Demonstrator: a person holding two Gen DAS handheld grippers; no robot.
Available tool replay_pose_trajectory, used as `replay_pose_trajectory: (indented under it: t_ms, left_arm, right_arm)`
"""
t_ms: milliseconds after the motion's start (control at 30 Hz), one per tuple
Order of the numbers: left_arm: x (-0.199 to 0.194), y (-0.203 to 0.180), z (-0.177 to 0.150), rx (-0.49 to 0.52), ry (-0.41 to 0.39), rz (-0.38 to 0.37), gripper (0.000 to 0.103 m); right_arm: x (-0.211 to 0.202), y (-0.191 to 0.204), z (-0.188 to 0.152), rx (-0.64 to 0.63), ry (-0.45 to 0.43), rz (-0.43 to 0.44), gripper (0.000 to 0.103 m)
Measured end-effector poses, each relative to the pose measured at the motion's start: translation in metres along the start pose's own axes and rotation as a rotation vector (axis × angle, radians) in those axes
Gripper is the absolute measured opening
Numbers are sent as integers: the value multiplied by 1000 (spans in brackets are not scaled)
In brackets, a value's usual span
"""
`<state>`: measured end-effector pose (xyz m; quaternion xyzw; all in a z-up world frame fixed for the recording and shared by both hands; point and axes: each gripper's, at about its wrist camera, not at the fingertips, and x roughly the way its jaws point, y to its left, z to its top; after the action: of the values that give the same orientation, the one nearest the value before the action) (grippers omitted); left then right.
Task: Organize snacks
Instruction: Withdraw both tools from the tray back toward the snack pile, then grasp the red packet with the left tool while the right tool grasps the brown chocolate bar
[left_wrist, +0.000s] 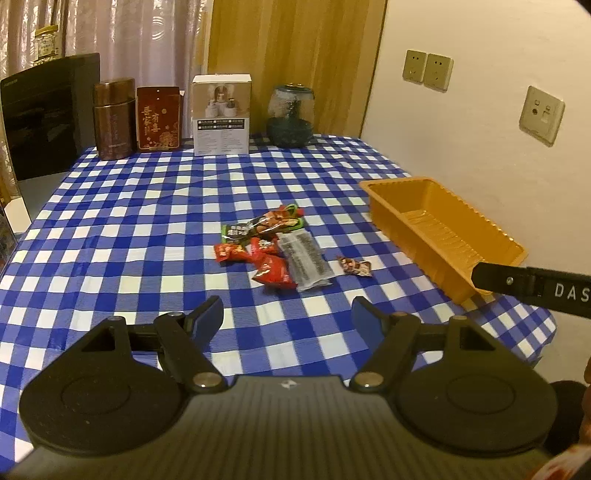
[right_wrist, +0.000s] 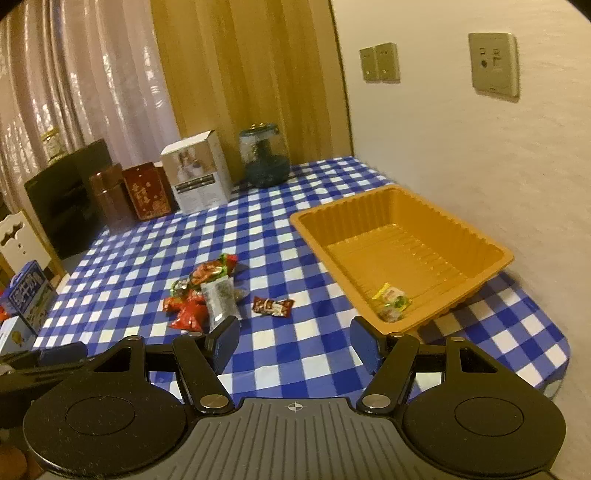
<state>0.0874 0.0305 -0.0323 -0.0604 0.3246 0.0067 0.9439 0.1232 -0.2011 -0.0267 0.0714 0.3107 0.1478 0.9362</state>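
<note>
Both tongs, left (left_wrist: 288, 314) and right (right_wrist: 295, 338), parted and empty. Snack pile (left_wrist: 275, 249) on counter left of orange tray (right_wrist: 480, 240); one snack (right_wrist: 391, 301) inside already. Risk: grabbing overlapped wrappers together, dropping one short of tray.

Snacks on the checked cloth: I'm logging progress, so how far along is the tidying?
Barely begun. Done: one yellow-green packet lies in the orange tray. In hand: nothing; the left tongs and right tongs both stand open and empty above the cloth. Left: the pile of snack packets and a lone brown candy beside it, all outside the tray.
</note>
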Motion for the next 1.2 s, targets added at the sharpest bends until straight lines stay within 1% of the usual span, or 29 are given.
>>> replay_pose_trajectory:
  t_ms: [233,500,667,767,833,900,933,1067,1200]
  left_arm:
    - [24,15,0,14,18,26,74]
    - [75,22,6,30,55,0,72]
    - [108,22,13,39,74,-15,62]
    - [124,21,17,37,74,-32,61]
    - [135,21,19,36,83,-36,52]
    - [146,20,21,44,92,-37,48]
    - [149,21,22,48,95,-38,43]
    - [160,23,23,67,104,-41,34]
    - [160,30,21,59,113,-42,28]
  right_arm:
    - [29,6,-11,-24,35,13,66]
    - [77,4,-17,-35,71,17,66]
    - [102,-1,-19,-37,89,18,66]
    - [115,-4,-17,-41,95,19,66]
    - [123,-5,-14,-43,97,21,66]
    - [130,-4,-13,-54,96,23,66]
    - [134,-4,-12,-61,96,25,66]
    - [148,2,-9,-90,93,33,66]
    - [160,11,-7,-141,92,41,66]
